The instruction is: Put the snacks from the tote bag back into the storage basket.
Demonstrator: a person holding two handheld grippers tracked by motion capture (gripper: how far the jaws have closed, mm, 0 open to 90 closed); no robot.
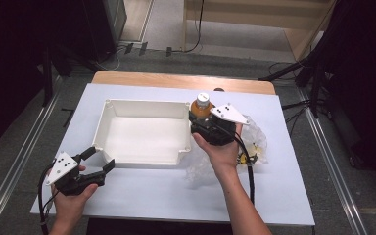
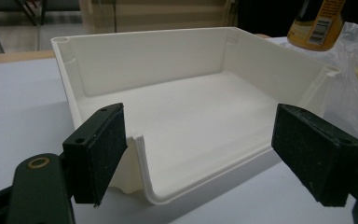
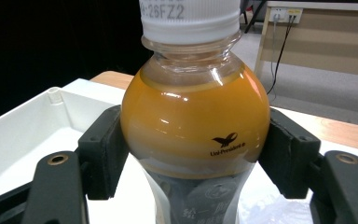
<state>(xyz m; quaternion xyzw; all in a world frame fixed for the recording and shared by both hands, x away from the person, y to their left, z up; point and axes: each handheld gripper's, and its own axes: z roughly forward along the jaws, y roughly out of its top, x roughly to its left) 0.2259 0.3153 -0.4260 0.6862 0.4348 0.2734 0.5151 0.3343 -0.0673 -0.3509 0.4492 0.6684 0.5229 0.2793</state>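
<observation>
Dark curtains ring my desk [image 1: 142, 196], white sheet on top. My right gripper [image 3: 193, 154] has its jaws closed against the bulging shoulder of an orange drink bottle [image 3: 193, 126], upright at the tray's [image 1: 108, 122] 3 o'clock wall. My left gripper [image 2: 200, 158] hangs with jaws wide apart and empty at the tray's 7 o'clock corner. I judge the round, slick plastic could slide down through my pads [image 3: 103, 151], or the base could clip the tray wall. My right gripper view shows the contact; the high view shows crumpled plastic wrap [image 1: 254, 134] at 3 o'clock.
</observation>
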